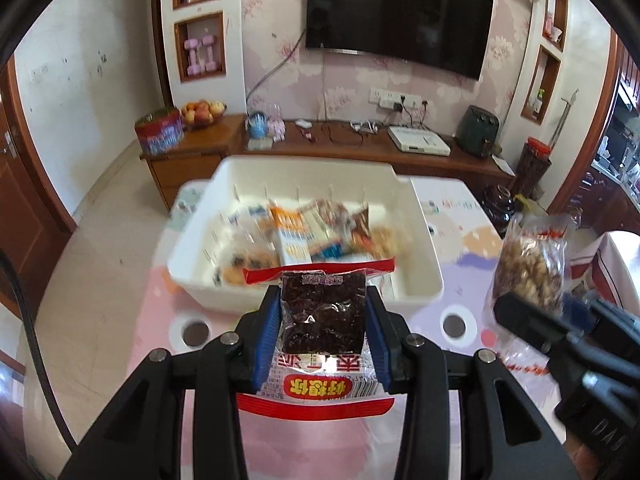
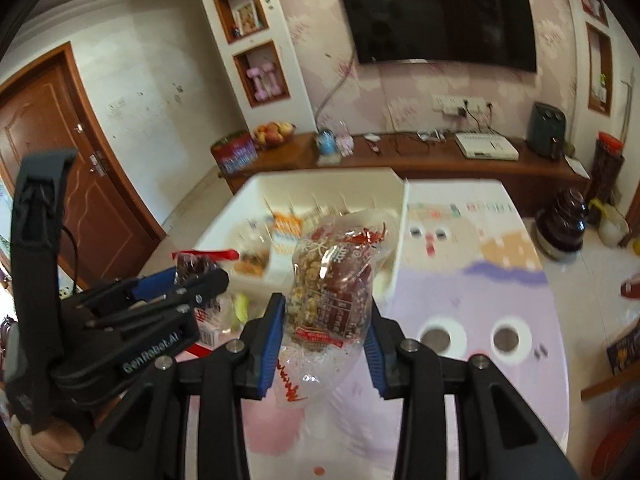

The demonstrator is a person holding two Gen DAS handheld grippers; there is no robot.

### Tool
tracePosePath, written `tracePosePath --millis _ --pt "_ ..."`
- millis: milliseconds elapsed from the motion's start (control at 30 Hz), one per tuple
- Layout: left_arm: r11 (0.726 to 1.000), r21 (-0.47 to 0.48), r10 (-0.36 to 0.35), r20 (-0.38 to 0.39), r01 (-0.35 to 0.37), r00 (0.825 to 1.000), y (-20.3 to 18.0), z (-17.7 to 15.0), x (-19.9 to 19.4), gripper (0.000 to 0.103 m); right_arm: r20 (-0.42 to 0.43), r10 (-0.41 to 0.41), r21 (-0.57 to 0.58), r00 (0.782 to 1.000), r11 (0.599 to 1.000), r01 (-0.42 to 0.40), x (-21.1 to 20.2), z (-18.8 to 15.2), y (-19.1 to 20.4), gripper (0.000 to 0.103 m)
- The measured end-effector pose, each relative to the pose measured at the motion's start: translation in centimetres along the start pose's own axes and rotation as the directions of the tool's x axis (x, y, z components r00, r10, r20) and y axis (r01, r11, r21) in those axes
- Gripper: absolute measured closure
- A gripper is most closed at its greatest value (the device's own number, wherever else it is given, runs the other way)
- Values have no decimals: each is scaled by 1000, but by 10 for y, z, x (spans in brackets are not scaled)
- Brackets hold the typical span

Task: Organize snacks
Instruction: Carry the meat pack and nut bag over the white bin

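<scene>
A bin [image 1: 420,276] sits on the bench [image 1: 460,264], with many snack packets [image 1: 292,232] lying inside it. In front of the bin, the left tongs [image 1: 322,320] grip a dark snack pack [image 1: 322,312] above the bench. To the right of that pack, the right tongs [image 2: 326,340] grip a nut snack bag [image 2: 332,280]. Behind the bin stands a long cabinet [image 1: 360,152], and a television [image 1: 396,12] hangs on the wall above it.

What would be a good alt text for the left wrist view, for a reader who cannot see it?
The left claw grips a clear packet of dark dried fruit above a pink table mat. Behind it stands a white bin holding blurred snack packs. At right, the right claw holds a clear bag of nut snacks.
</scene>
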State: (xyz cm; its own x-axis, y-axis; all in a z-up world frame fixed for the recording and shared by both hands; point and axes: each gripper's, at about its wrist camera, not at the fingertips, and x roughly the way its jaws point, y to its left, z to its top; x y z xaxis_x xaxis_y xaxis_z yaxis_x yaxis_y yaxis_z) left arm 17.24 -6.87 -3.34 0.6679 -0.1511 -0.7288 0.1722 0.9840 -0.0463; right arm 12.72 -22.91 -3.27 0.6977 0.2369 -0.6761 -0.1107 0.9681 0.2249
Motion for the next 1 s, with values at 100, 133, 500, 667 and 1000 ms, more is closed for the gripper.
tracePosePath --millis 100,133,500,667,1000 --pt "1000 5 7 26 -7 1000 5 22 -6 64 22 3 -9 1000 1000 -3 -3 28 6 66" --pt "1000 5 9 30 -9 1000 7 28 -7 64 32 -1 -12 999 1000 1 -3 37 6 66" --pt "997 4 78 76 -79 994 26 116 9 64 117 -64 -49 991 996 70 16 124 15 66" --pt "996 15 89 61 -90 994 25 136 40 64 96 -78 -43 992 996 83 50 144 11 66" --pt "997 9 82 -51 -82 995 30 137 118 64 -37 -114 -32 993 993 113 128 143 -2 66"
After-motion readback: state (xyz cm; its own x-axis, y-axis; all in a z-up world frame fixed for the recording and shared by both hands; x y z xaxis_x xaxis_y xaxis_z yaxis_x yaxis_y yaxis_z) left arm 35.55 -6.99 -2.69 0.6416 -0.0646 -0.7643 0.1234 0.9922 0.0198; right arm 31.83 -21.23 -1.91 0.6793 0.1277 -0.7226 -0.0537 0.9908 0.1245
